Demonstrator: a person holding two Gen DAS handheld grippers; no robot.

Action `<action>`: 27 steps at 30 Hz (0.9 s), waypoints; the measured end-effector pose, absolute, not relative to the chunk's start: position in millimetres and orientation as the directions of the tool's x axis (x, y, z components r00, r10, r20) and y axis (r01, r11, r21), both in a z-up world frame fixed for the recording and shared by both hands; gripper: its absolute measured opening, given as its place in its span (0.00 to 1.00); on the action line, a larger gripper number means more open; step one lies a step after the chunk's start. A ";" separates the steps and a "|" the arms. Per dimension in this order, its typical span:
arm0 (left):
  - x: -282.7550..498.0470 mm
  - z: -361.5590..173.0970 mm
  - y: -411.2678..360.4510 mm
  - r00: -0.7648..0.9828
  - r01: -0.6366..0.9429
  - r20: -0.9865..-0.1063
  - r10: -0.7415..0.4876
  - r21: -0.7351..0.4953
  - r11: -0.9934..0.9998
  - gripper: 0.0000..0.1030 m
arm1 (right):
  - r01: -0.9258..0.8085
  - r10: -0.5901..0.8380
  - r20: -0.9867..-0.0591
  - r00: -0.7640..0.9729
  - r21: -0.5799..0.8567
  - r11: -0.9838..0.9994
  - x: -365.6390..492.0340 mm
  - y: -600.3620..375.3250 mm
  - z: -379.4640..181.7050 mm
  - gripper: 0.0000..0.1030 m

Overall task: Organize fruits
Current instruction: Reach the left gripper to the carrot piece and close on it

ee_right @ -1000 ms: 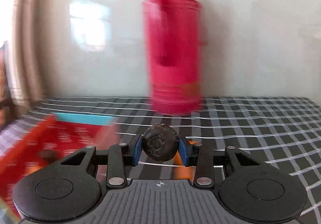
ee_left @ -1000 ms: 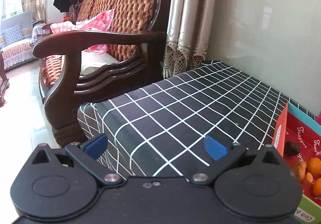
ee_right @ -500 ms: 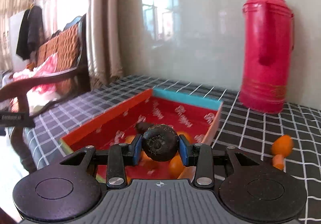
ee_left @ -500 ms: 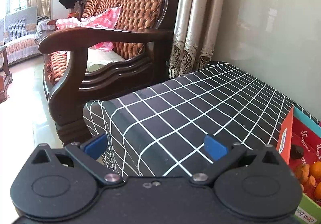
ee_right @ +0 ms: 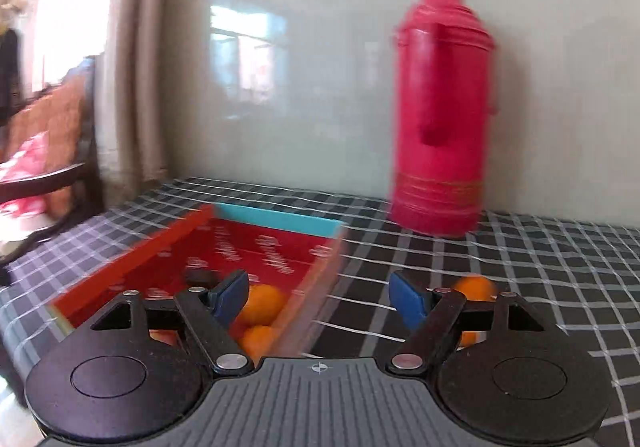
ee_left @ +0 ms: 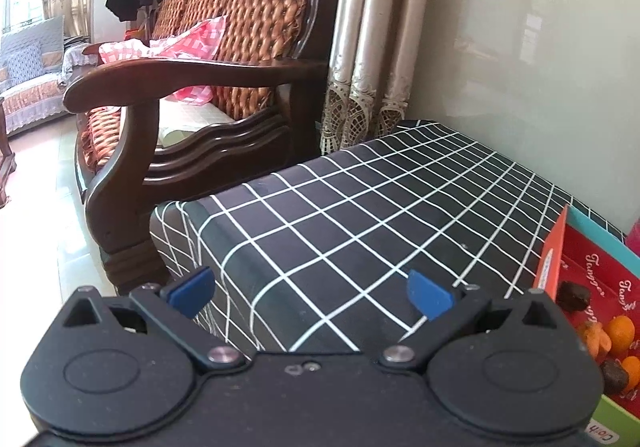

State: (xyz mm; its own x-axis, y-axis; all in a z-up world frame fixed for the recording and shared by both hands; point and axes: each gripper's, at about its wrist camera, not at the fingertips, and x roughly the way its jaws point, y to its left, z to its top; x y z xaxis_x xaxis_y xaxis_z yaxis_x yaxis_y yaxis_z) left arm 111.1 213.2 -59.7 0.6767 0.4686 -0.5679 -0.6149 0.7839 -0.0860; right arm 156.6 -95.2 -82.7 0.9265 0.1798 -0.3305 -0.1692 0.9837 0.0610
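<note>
A shallow red cardboard box (ee_right: 256, 247) with a teal far wall lies on the black checked tablecloth (ee_right: 540, 267). It holds several orange fruits (ee_right: 262, 301) and a dark fruit (ee_right: 200, 278). My right gripper (ee_right: 318, 297) is open and empty above the box's right edge. Another orange fruit (ee_right: 474, 287) lies on the cloth behind the right finger. In the left wrist view the box (ee_left: 592, 279) shows at the far right with orange fruits (ee_left: 620, 331) and dark fruits (ee_left: 573, 295). My left gripper (ee_left: 310, 293) is open and empty over the table's front left corner.
A tall red thermos (ee_right: 440, 119) stands on the cloth by the wall, right of the box. A dark wooden armchair (ee_left: 180, 119) stands close to the table's left end, with curtains (ee_left: 372, 47) behind it. The table edge (ee_left: 192, 231) drops off at the left.
My right gripper has opened and the dark round fruit it held is no longer between its fingers. The right view has swung right. The left gripper has barely moved.
</note>
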 end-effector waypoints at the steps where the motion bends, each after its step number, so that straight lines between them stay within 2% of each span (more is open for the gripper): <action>1: 111.7 -59.3 209.9 0.680 -0.611 -0.565 0.467 -0.083 0.788 0.94 | -0.132 0.145 -0.339 0.930 0.061 0.989 158.4 -100.2 -82.5 0.78; 4: 114.8 -57.0 197.7 0.695 -0.589 -0.552 0.460 -0.070 0.805 0.94 | -0.017 0.031 -0.346 0.938 0.041 0.999 161.4 -114.4 -82.8 0.80; 8: 121.8 -52.8 170.2 0.740 -0.530 -0.515 0.433 -0.051 0.846 0.94 | 0.135 -0.119 -0.345 0.931 0.023 0.991 160.5 -138.2 -86.4 0.91; 14: 131.5 -48.8 114.8 0.823 -0.399 -0.448 0.350 -0.016 0.917 0.94 | 0.323 -0.307 -0.357 0.882 -0.014 0.946 156.0 -178.3 -94.8 0.93; 22: 140.6 -48.9 30.9 0.921 -0.164 -0.352 0.165 0.035 0.986 0.94 | 0.463 -0.425 -0.390 0.817 0.003 0.887 146.2 -235.2 -101.4 0.95; 27: 147.4 -53.6 -17.8 0.940 -0.014 -0.341 0.029 0.048 0.999 0.93 | 0.513 -0.474 -0.394 0.787 -0.009 0.858 137.5 -261.3 -106.1 0.95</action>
